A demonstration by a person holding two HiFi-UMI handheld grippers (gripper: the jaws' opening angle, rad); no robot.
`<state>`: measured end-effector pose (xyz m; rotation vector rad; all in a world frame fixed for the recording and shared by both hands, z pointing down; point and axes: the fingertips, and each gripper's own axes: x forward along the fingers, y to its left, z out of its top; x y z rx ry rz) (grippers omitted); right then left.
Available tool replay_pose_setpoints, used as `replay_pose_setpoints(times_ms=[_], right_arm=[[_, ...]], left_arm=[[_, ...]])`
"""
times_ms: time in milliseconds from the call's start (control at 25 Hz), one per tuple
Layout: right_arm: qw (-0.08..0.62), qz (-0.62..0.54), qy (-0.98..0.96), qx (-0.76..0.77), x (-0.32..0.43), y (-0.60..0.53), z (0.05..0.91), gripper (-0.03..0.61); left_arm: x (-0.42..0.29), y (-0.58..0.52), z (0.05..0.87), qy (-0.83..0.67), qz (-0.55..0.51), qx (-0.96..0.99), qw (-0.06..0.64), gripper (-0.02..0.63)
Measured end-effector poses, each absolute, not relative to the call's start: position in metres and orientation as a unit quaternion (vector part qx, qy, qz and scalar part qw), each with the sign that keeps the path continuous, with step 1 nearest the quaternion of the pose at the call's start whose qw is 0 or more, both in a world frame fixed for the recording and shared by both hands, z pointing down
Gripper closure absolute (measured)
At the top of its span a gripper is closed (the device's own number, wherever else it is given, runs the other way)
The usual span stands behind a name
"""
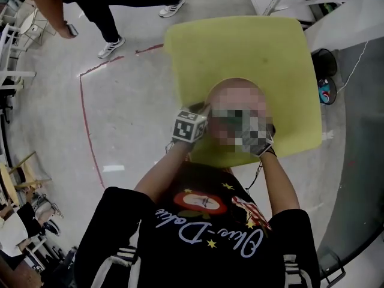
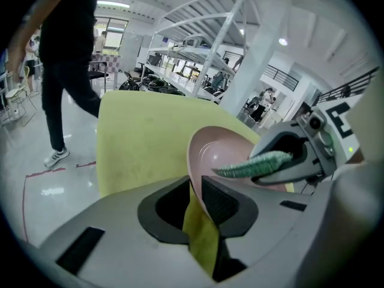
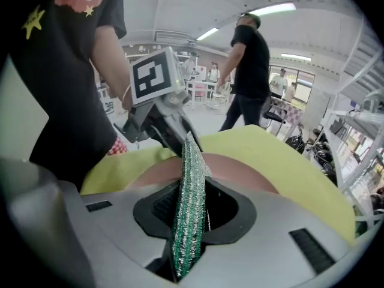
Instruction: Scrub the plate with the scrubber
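Over a yellow table, left claw grips the plate rim, right claw the scrubber.

White racks stand on glossy grey floor (red tape marks it).

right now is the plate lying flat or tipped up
Tipped up: the left tool clamps the pink plate by its rim, its face rises slanted over the yellow table.

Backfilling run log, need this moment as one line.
left hand-held gripper: shut on plate rim | right hand-held gripper: shut on scrubber | scrubber across plate face, contact unclear
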<state>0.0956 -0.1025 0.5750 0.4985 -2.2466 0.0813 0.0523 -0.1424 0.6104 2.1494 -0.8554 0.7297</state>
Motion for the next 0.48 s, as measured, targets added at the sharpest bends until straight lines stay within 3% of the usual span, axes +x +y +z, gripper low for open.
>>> replay_pose_setpoints(times_ms=[480], right_arm=[[0.476, -0.043, -0.856, 0.196, 0.133, -0.165, 0.586, 0.517]], left_arm=[[0.052, -0.14, 0.61, -0.328, 0.294, 0.829, 0.346, 0.554]])
